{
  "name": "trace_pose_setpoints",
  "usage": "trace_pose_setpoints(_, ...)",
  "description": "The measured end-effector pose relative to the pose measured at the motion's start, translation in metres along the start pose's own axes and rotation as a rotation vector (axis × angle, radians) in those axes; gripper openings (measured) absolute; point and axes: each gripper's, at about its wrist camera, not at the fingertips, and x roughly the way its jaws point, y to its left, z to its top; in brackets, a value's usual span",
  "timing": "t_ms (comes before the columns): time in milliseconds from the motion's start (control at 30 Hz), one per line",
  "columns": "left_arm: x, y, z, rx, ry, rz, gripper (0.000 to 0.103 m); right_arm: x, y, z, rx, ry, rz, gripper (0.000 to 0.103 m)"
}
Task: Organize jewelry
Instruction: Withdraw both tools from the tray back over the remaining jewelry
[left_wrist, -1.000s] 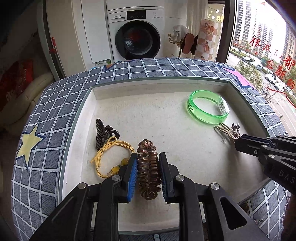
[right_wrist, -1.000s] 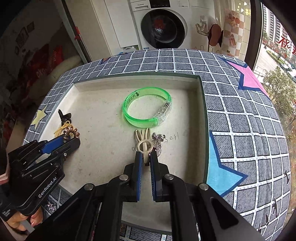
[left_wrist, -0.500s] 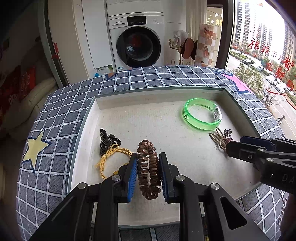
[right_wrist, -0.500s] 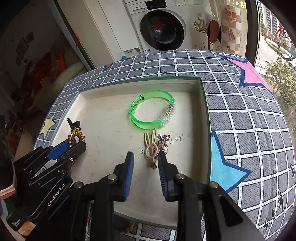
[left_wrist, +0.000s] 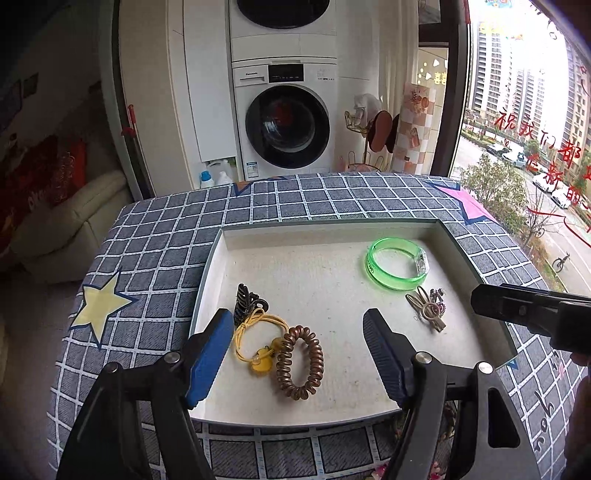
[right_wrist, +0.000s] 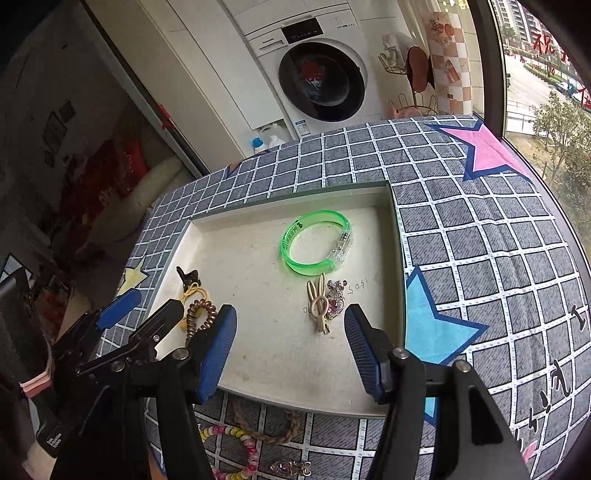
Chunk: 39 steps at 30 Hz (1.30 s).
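Checked cloth covers our bench (left_wrist: 155, 254); on the tray (left_wrist: 369, 230), our left gripper (left_wrist: 297, 338) opens above the coil tie (left_wrist: 300, 363), our right gripper (right_wrist: 290, 334) opens, seemingly empty, near the rabbit clip (right_wrist: 319, 304).

Left wrist view: mounted behind the left gripper (left_wrist: 295, 332), looking forward and steeply down from the near-left edge of the tray (left_wrist: 332, 230), close above it, toward the far washing machine (left_wrist: 286, 125).

Right wrist view: mounted behind the right gripper (right_wrist: 290, 330), same downward tilt, from the near-right edge, close.

Shared: whole tray, green bangle (left_wrist: 397, 264), checked cloth (right_wrist: 480, 258) on the counter, washing machine; each view catches the other gripper at its side.
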Motion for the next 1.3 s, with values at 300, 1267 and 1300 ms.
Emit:
trace_pose_setpoints(300,-0.045,0.018,-0.025,-0.019,-0.036,0.018,0.103,-0.028,0.006,-0.015,-0.012,-0.023,0.022,0.081)
trace_pose_setpoints(1267,-0.068,0.025,-0.128,0.104,0.097,0.021,0.103,-0.046,0.016,-0.119,-0.127,0.164,-0.095,0.103)
trace_pose_setpoints(1300,-0.065,0.025,-0.128,0.104,0.1,0.023,0.103,-0.045,0.015,-0.121,-0.126,0.169,-0.098,0.103)
